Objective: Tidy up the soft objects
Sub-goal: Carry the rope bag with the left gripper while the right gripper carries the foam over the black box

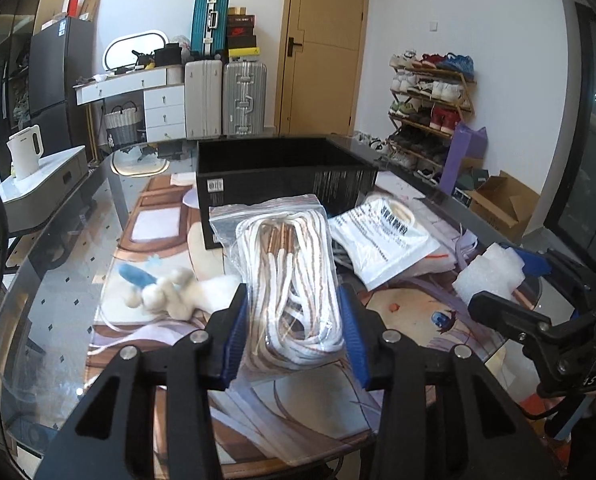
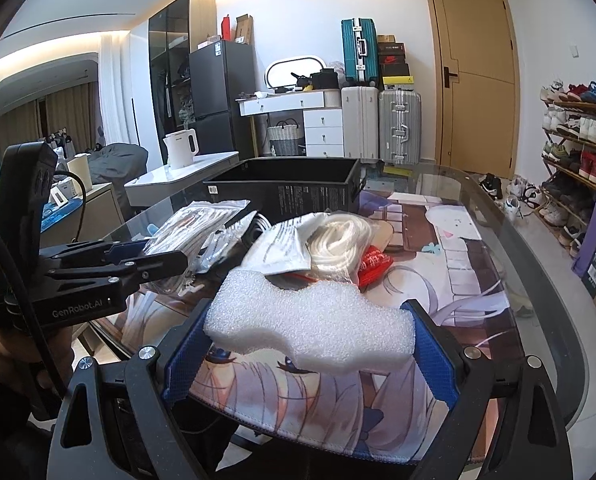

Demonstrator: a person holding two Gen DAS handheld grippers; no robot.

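Pinching a bag of laces (image 1: 293, 280), left gripper (image 1: 293, 344); right gripper (image 2: 310, 344) clamps foam (image 2: 310, 320); black box (image 1: 285, 176) looks empty

I am pressing the blue pads of my left gripper (image 1: 293, 320) against both sides of a clear bag of white cord (image 1: 289, 276), holding it up off the tabletop with the gripper tilting downward. My right gripper (image 2: 310, 344) is holding a white foam block (image 2: 310, 324) between widely spread jaws, its pads touching the block's two ends, also angled downward. From the right wrist view, my left hand (image 2: 21, 364) is wrapping around the left gripper's handle.
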